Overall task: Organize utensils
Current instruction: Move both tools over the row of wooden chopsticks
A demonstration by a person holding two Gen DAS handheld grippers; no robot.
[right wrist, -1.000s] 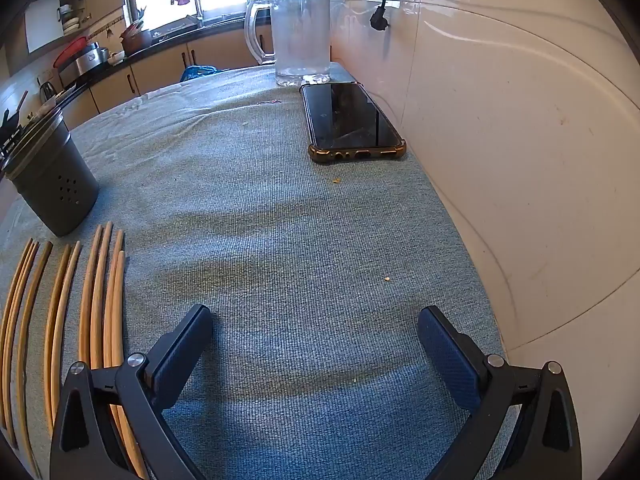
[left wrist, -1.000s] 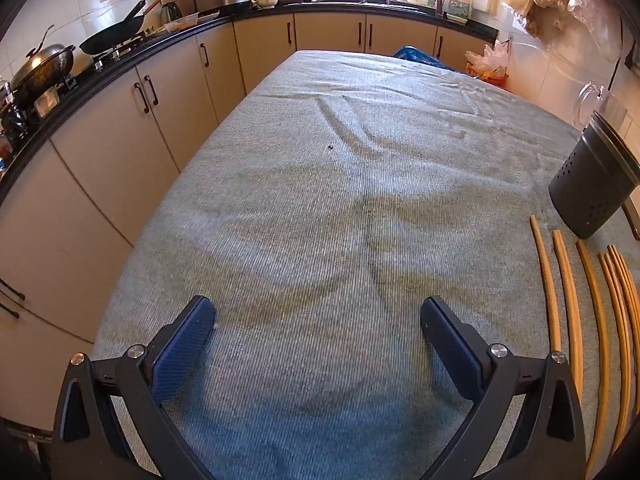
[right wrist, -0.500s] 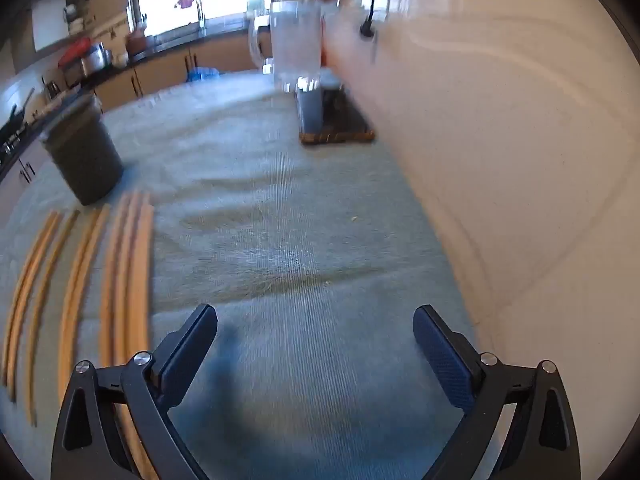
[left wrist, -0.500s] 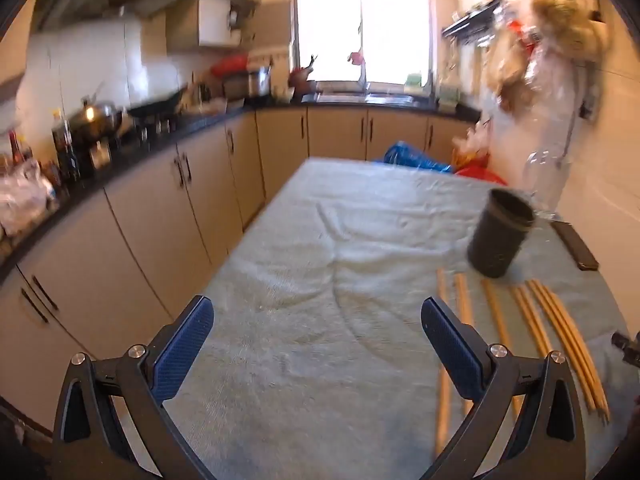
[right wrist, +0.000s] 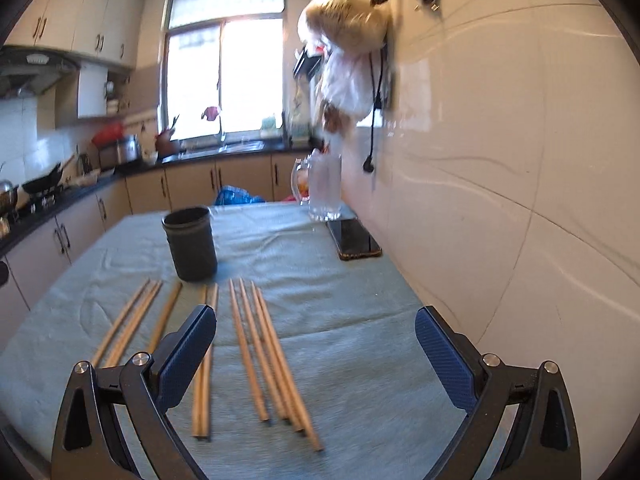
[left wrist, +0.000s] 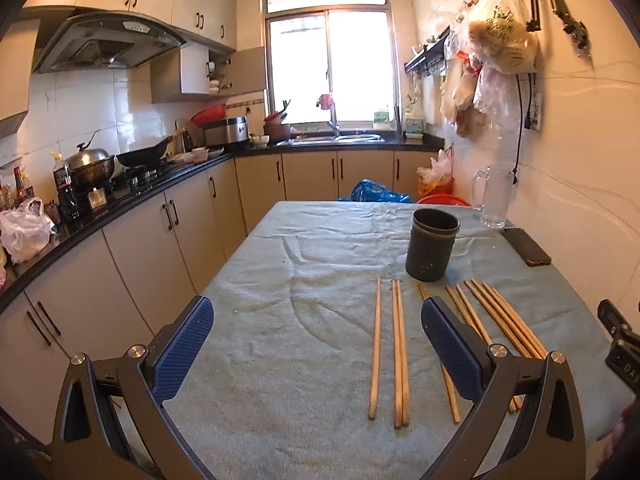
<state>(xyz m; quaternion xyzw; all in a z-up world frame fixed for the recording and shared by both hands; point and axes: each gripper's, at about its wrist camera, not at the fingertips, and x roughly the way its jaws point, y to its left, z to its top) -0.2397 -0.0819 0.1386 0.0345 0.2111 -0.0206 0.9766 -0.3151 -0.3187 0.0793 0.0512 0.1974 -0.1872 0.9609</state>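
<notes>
Both tongs, left (left wrist: pixel 316 356) and right (right wrist: pixel 316 356), agape above chopsticks (left wrist: pixel 394 344), holder (left wrist: pixel 432 248) beyond.

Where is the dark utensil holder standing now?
The dark utensil holder stands upright on the blue-grey tablecloth, right of centre in the left wrist view, just beyond the far ends of the chopsticks and left of the phone.

You're in a home kitchen: a range hood (left wrist: pixel 108 42) over a wok (left wrist: pixel 146 155), cupboards (left wrist: pixel 308 174), a sink (left wrist: pixel 332 139) below the window (left wrist: pixel 330 68).
</notes>
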